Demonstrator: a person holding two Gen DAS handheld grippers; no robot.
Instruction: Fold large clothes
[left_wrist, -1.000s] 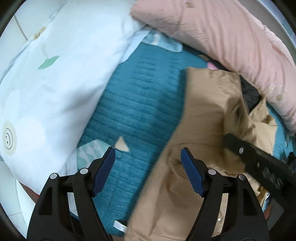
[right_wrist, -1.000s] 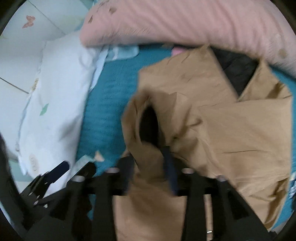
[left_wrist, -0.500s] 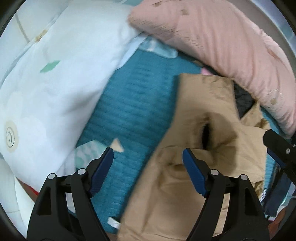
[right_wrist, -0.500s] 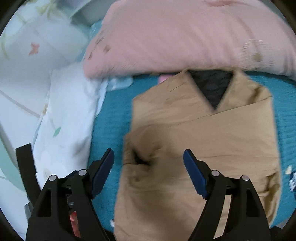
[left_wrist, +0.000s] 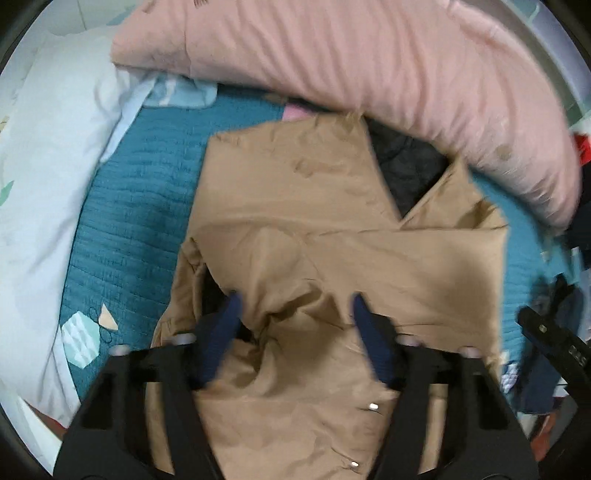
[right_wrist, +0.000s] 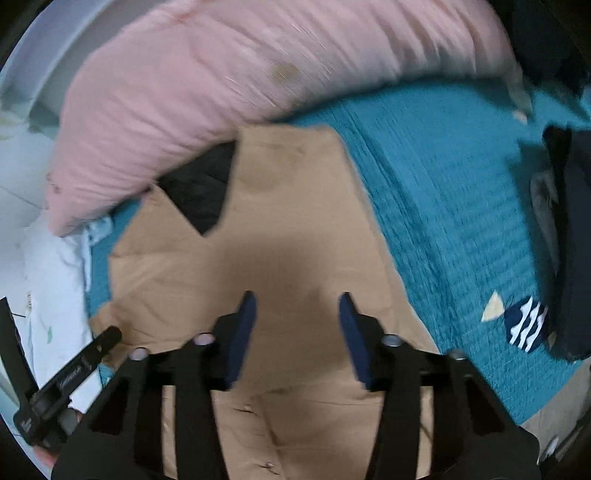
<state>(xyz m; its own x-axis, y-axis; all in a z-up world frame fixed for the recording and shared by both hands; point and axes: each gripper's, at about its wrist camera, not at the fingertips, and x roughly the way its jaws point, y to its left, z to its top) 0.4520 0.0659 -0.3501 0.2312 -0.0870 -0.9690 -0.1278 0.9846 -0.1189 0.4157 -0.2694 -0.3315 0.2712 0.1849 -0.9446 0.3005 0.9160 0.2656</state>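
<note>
A tan jacket (left_wrist: 332, 236) lies front-up on the teal bedspread (left_wrist: 140, 206), its dark lining (left_wrist: 410, 173) showing at the collar and a sleeve folded across its chest. My left gripper (left_wrist: 295, 314) points down over the jacket's lower left, by the dark sleeve opening. Its jaws are closing, with a raised fold of tan cloth between them that the pads do not press. My right gripper (right_wrist: 297, 310) hangs over the flat middle of the jacket (right_wrist: 280, 229). Its jaws are closing too, and only flat cloth lies below them.
A long pink pillow (left_wrist: 369, 62) curves along the far side, touching the collar. A white printed pillow (left_wrist: 44, 177) lies to the left. Dark navy clothes (right_wrist: 569, 240) are heaped at the bedspread's right edge. Teal bedspread (right_wrist: 450, 192) shows right of the jacket.
Both grippers have slid sideways to points above the jacket, and both pairs of jaws stand narrower than half a second ago. The sleeve that the right gripper held a second ago now lies across the chest.
</note>
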